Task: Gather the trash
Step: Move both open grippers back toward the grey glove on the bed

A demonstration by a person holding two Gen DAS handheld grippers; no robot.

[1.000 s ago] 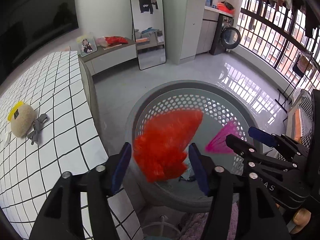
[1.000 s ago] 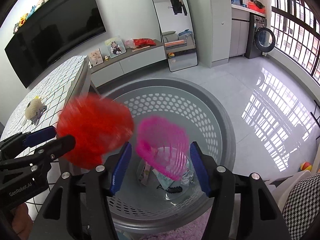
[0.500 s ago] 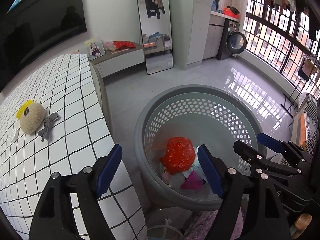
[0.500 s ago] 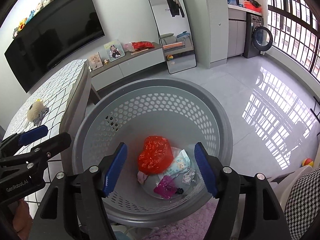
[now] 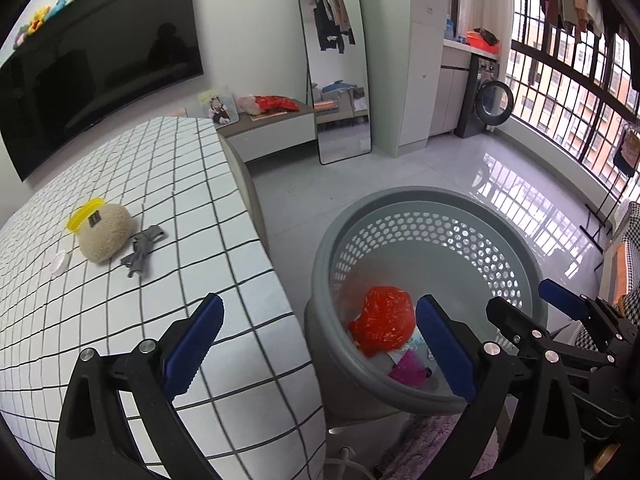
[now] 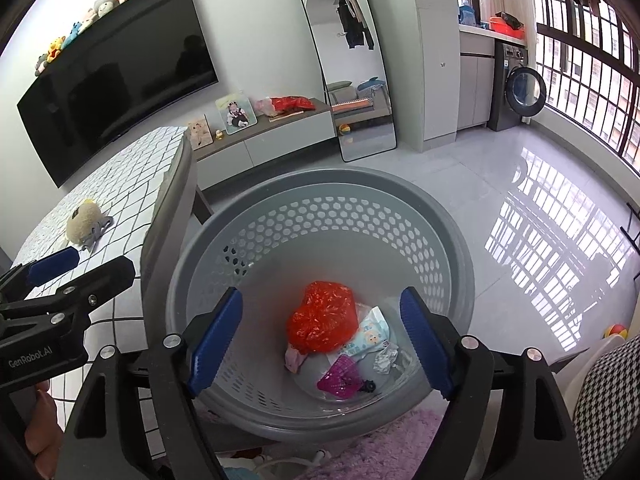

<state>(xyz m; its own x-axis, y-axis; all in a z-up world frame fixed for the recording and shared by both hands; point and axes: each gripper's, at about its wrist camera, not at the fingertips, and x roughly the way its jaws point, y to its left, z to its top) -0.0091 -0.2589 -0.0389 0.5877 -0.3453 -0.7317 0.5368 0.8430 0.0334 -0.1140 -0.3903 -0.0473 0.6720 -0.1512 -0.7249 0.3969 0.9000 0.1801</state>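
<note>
The grey perforated basket point(image 5: 424, 200) point(image 6: 320, 184) stands on the floor beside the table. A red plastic bag point(image 5: 384, 320) point(image 6: 324, 316) lies in its bottom. Beside it lie a pink wrapper point(image 5: 408, 372) point(image 6: 340, 376), a wipes pack point(image 6: 372, 336) and crumpled white paper point(image 6: 386, 360). My left gripper point(image 5: 318, 320) hangs over the gap between table edge and basket; its jaws are opening, with nothing between them. My right gripper point(image 6: 320, 304) hovers above the basket, jaws opening and likewise empty. On the table rest a beige plush with a yellow lid point(image 5: 105, 236), a grey scrap point(image 5: 142, 250) and a white cap point(image 5: 60, 262).
The table with its checked cloth point(image 5: 160, 184) is left of the basket. A purple rug point(image 6: 380, 448) and a white cable lie at the basket's near side. A low cabinet point(image 6: 288, 136), a leaning mirror point(image 5: 340, 80) and a shiny tiled floor lie beyond.
The red bag and the pink wrapper have dropped from between the jaws into the basket. Both grippers have spread wider and pulled back a little, the left one swinging toward the table.
</note>
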